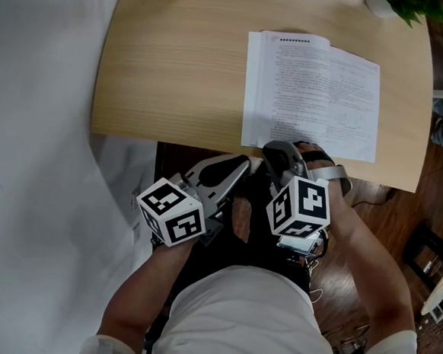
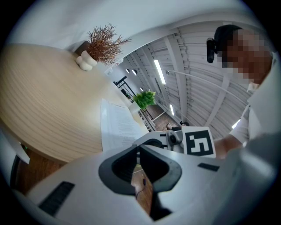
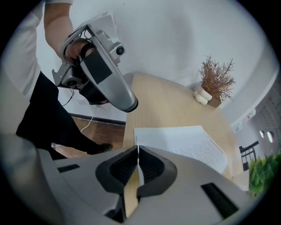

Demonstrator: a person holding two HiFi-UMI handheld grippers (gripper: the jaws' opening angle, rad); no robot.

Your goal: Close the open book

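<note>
The pale wooden table [image 1: 176,70] with its rounded edge took up most of the head view; the open book [image 1: 312,95] lay flat on it at the near right, its printed pages facing up and its near edge close to the table's rim; the right gripper [image 1: 281,150] pointed steeply down at that near edge, close to the book's left corner, and its own view showed the jaws drawn almost together on a thin white sheet seen edge-on, which seemed to be a page of the book; the left gripper [image 1: 240,165] was held beside it, just off the table's near edge and above the wooden floor [image 1: 386,216], its jaws closed tip to tip with nothing between them; at the far side of the table stood a small white vase [image 3: 202,96] of dried brown twigs [image 3: 216,79]; a green potted plant [image 2: 145,99] showed beyond the book's far end.
</note>
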